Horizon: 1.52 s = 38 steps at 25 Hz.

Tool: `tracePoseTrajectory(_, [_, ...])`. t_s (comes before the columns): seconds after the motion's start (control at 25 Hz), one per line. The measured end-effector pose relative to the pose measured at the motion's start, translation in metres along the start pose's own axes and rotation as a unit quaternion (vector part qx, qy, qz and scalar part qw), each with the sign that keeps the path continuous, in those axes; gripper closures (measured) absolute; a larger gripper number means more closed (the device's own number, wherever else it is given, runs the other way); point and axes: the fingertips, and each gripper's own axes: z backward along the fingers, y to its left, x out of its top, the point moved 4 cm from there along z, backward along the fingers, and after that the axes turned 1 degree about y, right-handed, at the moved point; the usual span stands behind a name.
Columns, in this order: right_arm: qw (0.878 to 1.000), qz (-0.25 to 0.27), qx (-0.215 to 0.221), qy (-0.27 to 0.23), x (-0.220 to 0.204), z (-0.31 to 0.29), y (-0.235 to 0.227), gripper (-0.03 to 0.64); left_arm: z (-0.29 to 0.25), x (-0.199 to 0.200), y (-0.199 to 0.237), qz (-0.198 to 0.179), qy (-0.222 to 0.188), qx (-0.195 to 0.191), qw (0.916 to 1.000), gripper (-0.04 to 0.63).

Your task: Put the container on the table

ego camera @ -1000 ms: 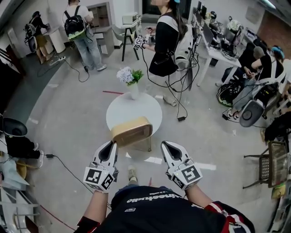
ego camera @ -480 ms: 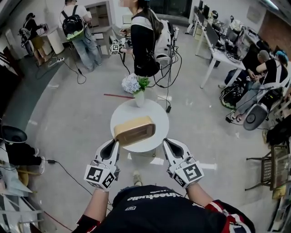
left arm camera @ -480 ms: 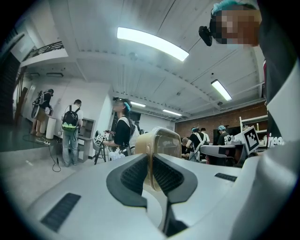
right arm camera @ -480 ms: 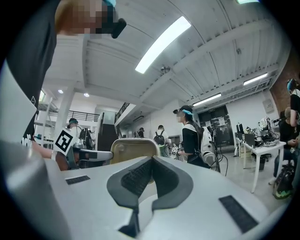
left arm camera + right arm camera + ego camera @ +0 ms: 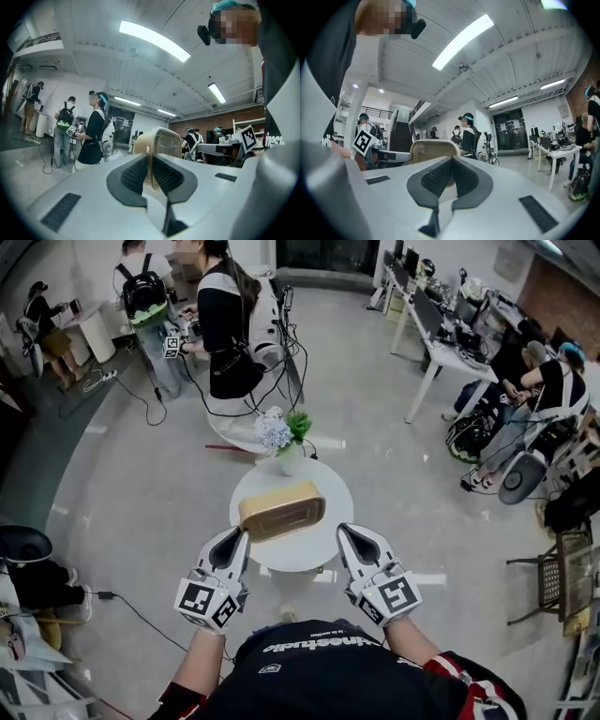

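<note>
A tan, clear-walled container hangs level between my two grippers, above the near half of a round white table. My left gripper is shut on the container's left end. In the left gripper view, that gripper has its dark pads closed on the rim of the container. My right gripper is shut on the right end. The right gripper view shows the jaws of that gripper pinching the edge of the container. How high the container's base is above the tabletop is hidden.
A white vase of flowers stands at the table's far edge. Two people stand beyond it with trailing cables. Desks and seated people fill the right side. A cable lies on the floor at left, a chair at right.
Both grippers and the container have moved forward together, and the table now lies under the container instead of ahead of it. The standing person has shifted left in the view.
</note>
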Motion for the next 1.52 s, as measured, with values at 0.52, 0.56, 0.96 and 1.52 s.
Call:
tracePoseTrajectory(0.52, [0.999, 0.003, -0.032, 0.009, -0.007, -0.021, 0.003, 0.609, -0.016, -0.009, 0.029, 0.007, 0.010, -0.034, 0.9993, 0.548])
tracePoseTrajectory(0.56, [0.999, 0.002, -0.031, 0.008, -0.006, -0.022, 0.002, 0.609, -0.017, -0.009, 0.030, 0.007, 0.012, -0.033, 0.9994, 0.548])
tracePoseTrajectory(0.96, [1.000, 0.010, 0.003, 0.007, -0.001, -0.037, -0.037, 0.609, -0.053, -0.008, 0.021, 0.009, 0.012, -0.010, 0.9998, 0.548])
tracePoseTrajectory(1.52, [1.000, 0.000, 0.008, 0.005, -0.003, -0.034, -0.100, 0.609, -0.116, -0.021, 0.005, 0.017, 0.029, -0.002, 0.9994, 0.548])
